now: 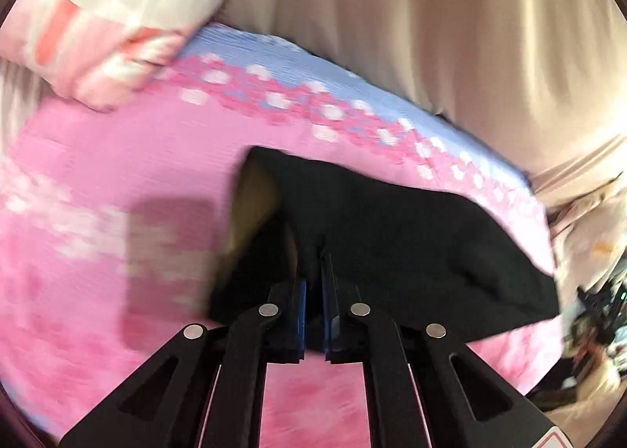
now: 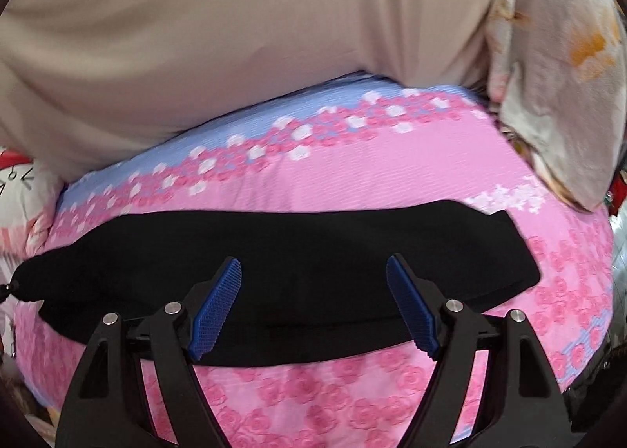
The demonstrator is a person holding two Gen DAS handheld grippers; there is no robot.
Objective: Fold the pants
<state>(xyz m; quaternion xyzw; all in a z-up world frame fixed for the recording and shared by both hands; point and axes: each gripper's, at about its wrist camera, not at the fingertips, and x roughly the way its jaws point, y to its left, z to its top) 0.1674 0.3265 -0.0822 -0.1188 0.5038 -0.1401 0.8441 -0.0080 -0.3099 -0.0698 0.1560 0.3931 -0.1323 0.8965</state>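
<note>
1. Your left hand-held gripper point(image 1: 313, 271) has its blue pads nearly together, clamped on a raised fold of the black pants point(image 1: 376, 221); the cloth lifts toward you and a tan lining shows at its left edge.
2. Your right hand-held gripper point(image 2: 313, 271) stands with its blue pads point(image 2: 215, 311) wide apart, over the pants point(image 2: 313, 252) and holding nothing.
3. In the right wrist view the pants lie as a long flat band across the pink flowered bedsheet point(image 2: 352, 170) — the near edge runs just under the fingers, the right end is rounded.
4. Bare sheet shows beyond the far edge up to the beige curtain point(image 2: 235, 25), and in front of the near edge.
5. A pink-and-white pillow point(image 1: 117, 17) sits at the far left corner — well apart from the pants.
6. The left view is motion-blurred.
</note>
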